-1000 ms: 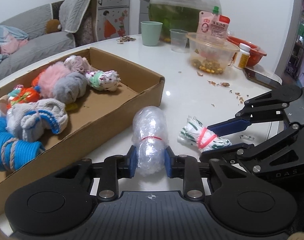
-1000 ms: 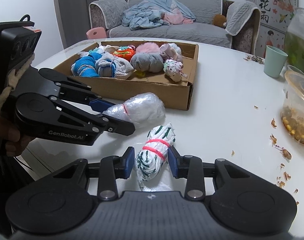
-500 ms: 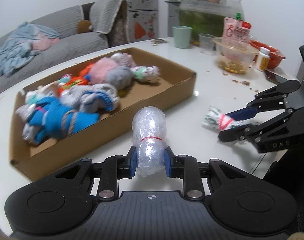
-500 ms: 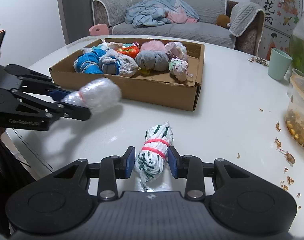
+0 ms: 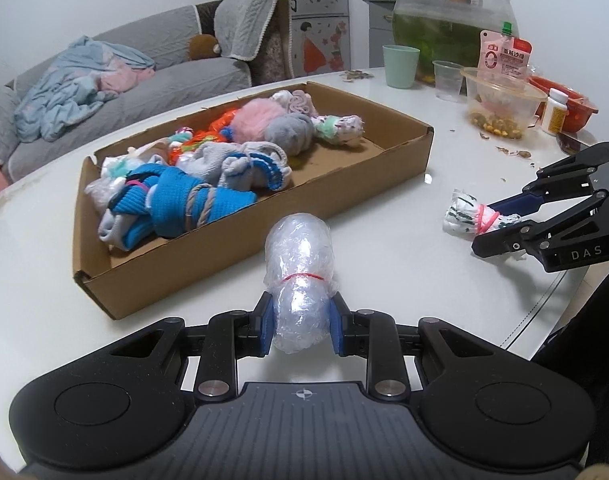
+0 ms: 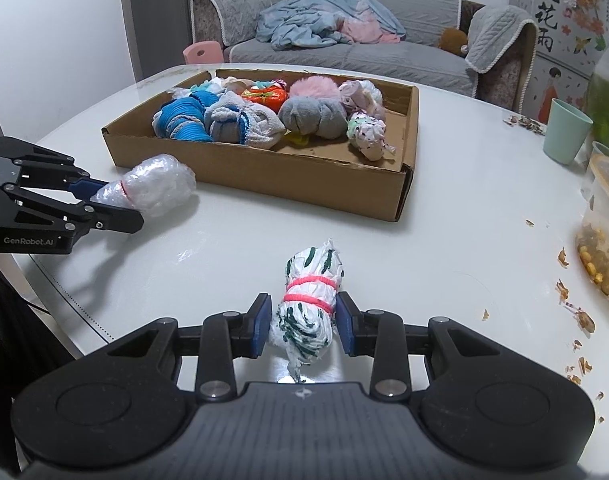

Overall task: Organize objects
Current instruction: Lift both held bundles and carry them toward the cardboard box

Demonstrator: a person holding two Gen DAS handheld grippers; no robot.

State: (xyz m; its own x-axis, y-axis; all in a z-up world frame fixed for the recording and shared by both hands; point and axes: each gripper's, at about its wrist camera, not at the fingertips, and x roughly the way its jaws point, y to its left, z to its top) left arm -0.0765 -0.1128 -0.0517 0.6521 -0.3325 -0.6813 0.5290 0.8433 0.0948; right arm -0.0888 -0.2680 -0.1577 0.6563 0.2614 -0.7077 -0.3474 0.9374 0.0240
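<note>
I've lifted both: left gripper (image 5: 300,326) clenched on clear bundle (image 5: 298,276), right gripper (image 6: 303,325) on striped bundle (image 6: 309,304); box (image 5: 264,240) ahead next.

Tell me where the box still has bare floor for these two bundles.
In the cardboard box, bare floor shows along the near wall, from the speckled white bundle to the right corner. The far left half is crowded: blue bundle, grey-blue bundle, grey bundle. Both tongs are loaded.
</note>
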